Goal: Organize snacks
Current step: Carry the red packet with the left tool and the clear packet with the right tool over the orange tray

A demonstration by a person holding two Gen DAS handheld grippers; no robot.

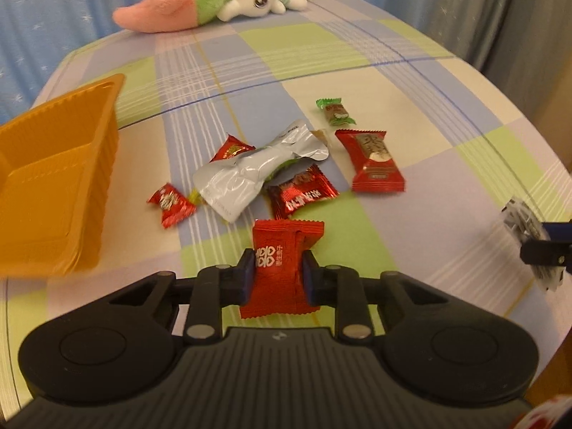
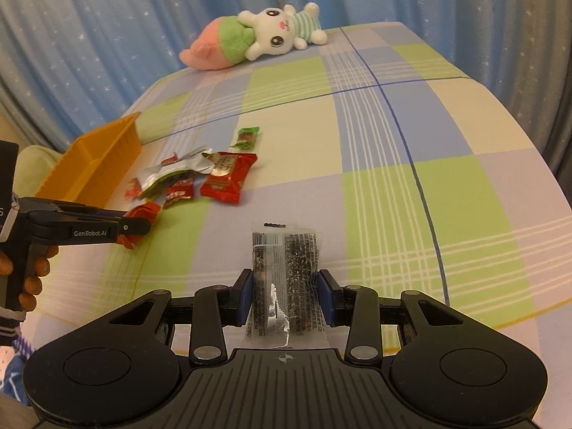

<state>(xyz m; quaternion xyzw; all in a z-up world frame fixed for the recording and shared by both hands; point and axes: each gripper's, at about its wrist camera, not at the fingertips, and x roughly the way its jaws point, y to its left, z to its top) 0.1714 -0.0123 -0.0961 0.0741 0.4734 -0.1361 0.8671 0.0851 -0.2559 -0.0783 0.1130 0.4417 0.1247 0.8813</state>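
Left wrist view: left gripper (image 1: 279, 271) fingers clamp a red candy (image 1: 282, 268) at lower centre — orange tray (image 1: 103, 114) waits at left. Right gripper (image 2: 286, 295) grips a clear sesame bar (image 2: 286, 279). Advice: carry each well over the tray rim before releasing.

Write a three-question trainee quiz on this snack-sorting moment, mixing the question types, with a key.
1. True or false: the left tool is closed on a red snack packet.
2. Multiple choice: what does the right tool hold? A) a green-wrapped candy B) a clear packet with dark contents C) nothing
3. Fill in: the orange tray sits to the ____ of the snack pile in both views.

Key
1. True; its pads press the packet's sides.
2. B; the clear packet is clamped, while the green-wrapped candy lies on the checked cloth.
3. Left; the silver pouch and the loose red packets lie to its right.
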